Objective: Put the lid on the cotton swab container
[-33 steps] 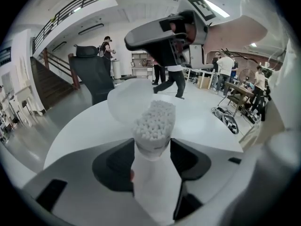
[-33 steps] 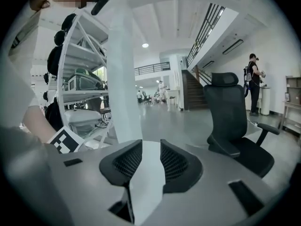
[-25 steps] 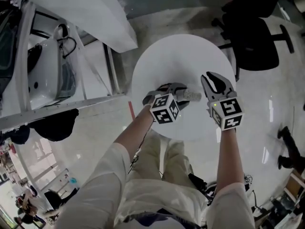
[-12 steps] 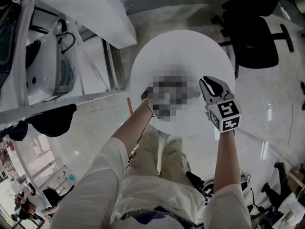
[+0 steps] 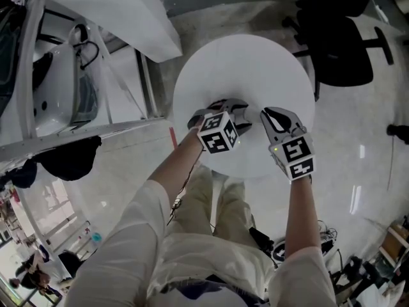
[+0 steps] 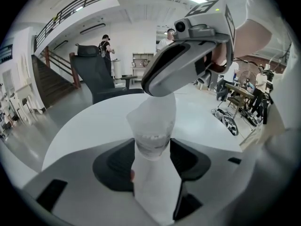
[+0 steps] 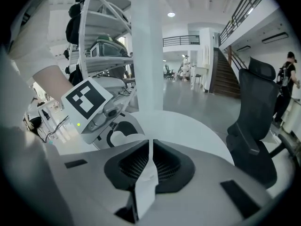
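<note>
The left gripper [image 5: 239,115] clamps the container [image 6: 151,126] between wide-set jaws above the table [image 5: 243,62], steadying it for capping. The right gripper [image 5: 268,116] sits just beside it, its jaws closing and almost together, with nothing discernible between them. The container is translucent, with swab tips showing inside. No separate lid can be made out.

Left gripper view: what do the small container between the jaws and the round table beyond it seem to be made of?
Small translucent container: probably frosted clear plastic, since white swab tips show dimly through its wall. Round white table: a smooth, matt, even top with no grain, perhaps laminate or painted board; the look leaves that open.
</note>
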Motion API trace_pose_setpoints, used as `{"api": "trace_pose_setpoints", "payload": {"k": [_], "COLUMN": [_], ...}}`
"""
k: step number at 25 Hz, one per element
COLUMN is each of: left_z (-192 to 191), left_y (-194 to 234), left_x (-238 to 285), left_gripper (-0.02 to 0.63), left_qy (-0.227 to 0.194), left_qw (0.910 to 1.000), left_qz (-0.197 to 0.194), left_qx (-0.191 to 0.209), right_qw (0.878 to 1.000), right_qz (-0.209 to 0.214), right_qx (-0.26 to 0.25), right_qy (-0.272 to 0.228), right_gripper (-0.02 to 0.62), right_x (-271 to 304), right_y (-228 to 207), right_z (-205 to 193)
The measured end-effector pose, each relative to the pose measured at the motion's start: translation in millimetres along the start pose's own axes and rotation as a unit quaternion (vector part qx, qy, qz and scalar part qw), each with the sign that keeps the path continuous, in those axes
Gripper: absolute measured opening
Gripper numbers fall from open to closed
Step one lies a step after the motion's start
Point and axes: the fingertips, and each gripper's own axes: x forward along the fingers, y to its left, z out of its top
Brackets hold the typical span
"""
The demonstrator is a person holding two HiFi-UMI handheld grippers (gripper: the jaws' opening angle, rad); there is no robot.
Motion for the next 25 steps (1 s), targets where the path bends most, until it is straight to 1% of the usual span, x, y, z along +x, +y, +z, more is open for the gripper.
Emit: {"api": "trace_pose_setpoints", "payload": {"k": [7, 13, 25], "left_z": [0.1, -0.5, 0.4], "left_y": [-0.3, -1.6, -1.5], "left_x": [-0.7, -1.2, -1.0], "left_gripper": [0.232, 0.232, 0.23], "left_qy": [0.001, 0.002, 0.003], "left_qw": [1.0, 1.0, 1.0], "left_qz": [0.002, 0.004, 0.008], "left_qx": [-0.003, -0.005, -0.002], "right_qw": [0.999, 0.994, 0.992], "right_qz": [0.005, -0.004, -0.002], "right_qx": [-0.041, -0.102, -0.118], "right_qy": [0.024, 0.047, 0.046], "right_gripper": [0.023, 0.009, 0.009], "right_x": [1.0, 2.5, 2.8], "right_y": [12.2, 19.6, 23.9], "right_z": [-6.1, -12.1, -15.5]}}
